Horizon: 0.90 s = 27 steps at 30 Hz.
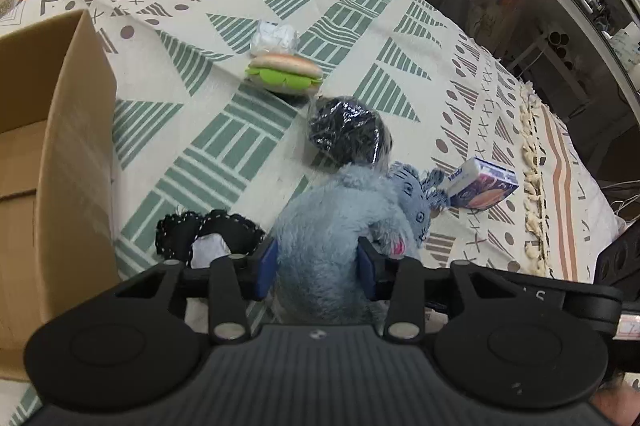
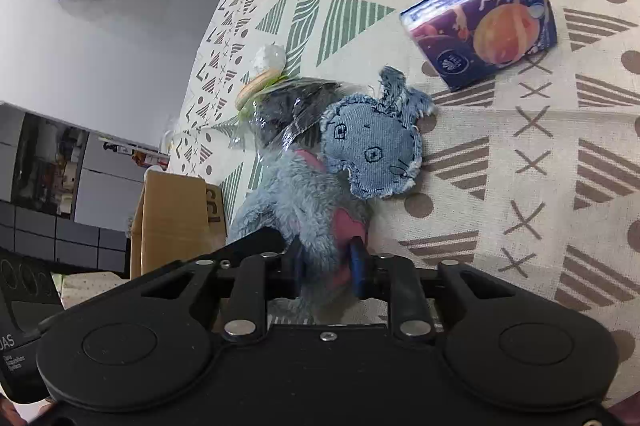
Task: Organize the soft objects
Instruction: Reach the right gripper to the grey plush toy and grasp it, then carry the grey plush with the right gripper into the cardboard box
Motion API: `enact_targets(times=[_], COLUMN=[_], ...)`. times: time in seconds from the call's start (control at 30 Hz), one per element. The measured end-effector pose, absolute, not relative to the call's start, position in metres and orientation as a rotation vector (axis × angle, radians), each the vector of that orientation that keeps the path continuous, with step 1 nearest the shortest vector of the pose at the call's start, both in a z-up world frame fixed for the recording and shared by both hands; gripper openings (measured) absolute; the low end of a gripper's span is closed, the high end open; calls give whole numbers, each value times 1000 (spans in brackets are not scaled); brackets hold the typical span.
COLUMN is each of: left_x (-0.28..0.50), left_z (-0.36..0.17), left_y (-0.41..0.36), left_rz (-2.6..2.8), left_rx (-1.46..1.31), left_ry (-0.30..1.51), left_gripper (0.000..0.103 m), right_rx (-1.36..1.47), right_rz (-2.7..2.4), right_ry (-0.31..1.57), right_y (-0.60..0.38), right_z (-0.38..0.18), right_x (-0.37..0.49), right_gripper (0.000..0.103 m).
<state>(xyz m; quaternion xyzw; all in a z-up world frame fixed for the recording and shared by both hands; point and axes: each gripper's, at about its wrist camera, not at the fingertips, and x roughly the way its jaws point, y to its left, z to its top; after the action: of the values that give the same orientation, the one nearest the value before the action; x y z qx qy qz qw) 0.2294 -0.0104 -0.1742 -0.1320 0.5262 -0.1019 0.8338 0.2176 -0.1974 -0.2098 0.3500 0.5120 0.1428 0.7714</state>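
In the left wrist view, an open cardboard box stands at the far left on the patterned cloth that covers the bench. Just right of the box, near the camera, lies a black fabric piece with white stitching. Further back, in the middle, a toy burger rests on the cloth, and a small white wrapped bundle touches it from behind. Right of the burger lies a dark bundle in clear plastic film.

The plush toy, grey-blue and fluffy with a denim face, lies in front of this bundle and touches it. The left gripper has its blue fingers pressed on both sides of the toy's body, so it holds the toy. To the right of the toy's head, a tissue pack lies close to its ear.

In the right wrist view, the box shows at the left and the toy in the middle, with its denim face turned up. The right gripper has narrow fingers closed on the toy's lower part with a pink patch. The tissue pack lies at the upper right, apart from the toy.
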Motion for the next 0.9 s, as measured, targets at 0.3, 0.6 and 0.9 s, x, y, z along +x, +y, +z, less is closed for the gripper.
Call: enact_targets(times=[0.3, 0.6, 0.9], left_x=[217, 197, 186], left_z=[-160, -133, -110], left_y=[-13, -2, 20], left_rz=[-227, -226, -209], left_rx=[-270, -315, -351], left_ry=[1070, 1014, 955], left_gripper=[36, 36, 36], right_rx=[678, 682, 602], right_rz=[318, 329, 333], right_ry=[1054, 1002, 931], right_y=[-194, -188, -158], right_z=[-191, -165, -135], right_x=[206, 189, 180], right_gripper=[16, 16, 16])
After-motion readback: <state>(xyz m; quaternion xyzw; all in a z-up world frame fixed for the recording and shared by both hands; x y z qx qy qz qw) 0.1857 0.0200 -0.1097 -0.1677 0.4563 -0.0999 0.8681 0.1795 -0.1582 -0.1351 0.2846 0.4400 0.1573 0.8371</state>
